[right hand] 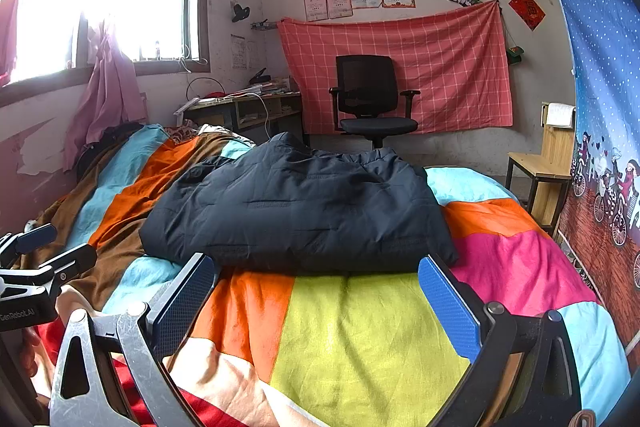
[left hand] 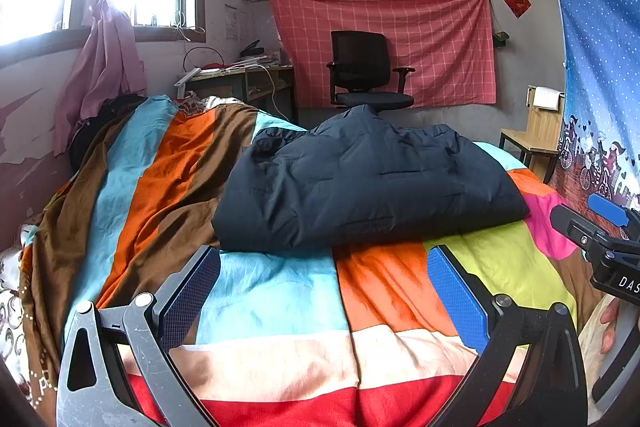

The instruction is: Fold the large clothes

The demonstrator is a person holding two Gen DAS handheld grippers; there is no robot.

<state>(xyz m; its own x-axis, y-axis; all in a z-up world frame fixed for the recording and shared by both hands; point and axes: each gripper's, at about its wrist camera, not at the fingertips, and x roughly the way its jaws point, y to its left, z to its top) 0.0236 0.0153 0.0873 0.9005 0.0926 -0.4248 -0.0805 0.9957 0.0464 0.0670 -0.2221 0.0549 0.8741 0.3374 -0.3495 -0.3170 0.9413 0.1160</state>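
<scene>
A dark navy padded jacket [left hand: 368,183] lies folded in a thick bundle on the bed's colourful striped cover [left hand: 272,295]. It also shows in the right wrist view [right hand: 300,211]. My left gripper [left hand: 324,291] is open and empty, held just above the cover in front of the jacket's near edge. My right gripper [right hand: 316,295] is open and empty too, close to the jacket's near edge. The right gripper shows at the right edge of the left wrist view [left hand: 592,223], and the left gripper at the left edge of the right wrist view [right hand: 44,251].
A black office chair [right hand: 370,99] stands beyond the bed before a red checked cloth [right hand: 400,67]. A cluttered desk [right hand: 244,107] is under the window at back left. A wooden chair [right hand: 544,167] and a blue patterned curtain [right hand: 600,107] are on the right.
</scene>
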